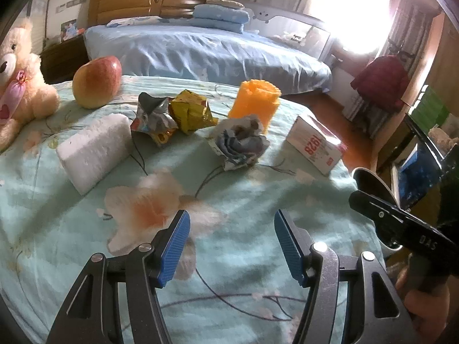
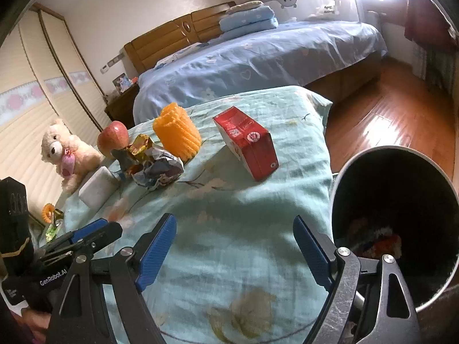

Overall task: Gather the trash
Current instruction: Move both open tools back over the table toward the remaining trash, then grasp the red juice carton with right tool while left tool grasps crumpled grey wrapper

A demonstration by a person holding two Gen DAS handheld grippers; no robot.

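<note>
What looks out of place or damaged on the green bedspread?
Three crumpled wrappers lie bunched mid-bedspread, between an apple and a carton tipped on its side. Nothing appears spilled. Both grippers, left and right, hang open.

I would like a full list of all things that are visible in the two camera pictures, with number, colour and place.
apple: 1, red-yellow, far left of the floral cover, beside the teddy bear
teddy bear: 1, cream, left edge
foam block: 1, white, left of the wrappers
crumpled wrappers: 2, silver and gold, middle, touching
crumpled paper ball: 1, grey-white, in front of the foam net
foam net: 1, orange, upright, far middle
carton: 1, red and white, lying on the right side
floral cover: 1, light green, under everything
trash bin: 1, dark inside, right of the cover, some trash inside
bed: 1, blue sheet, behind
left gripper: open, empty
right gripper: open, empty
</note>
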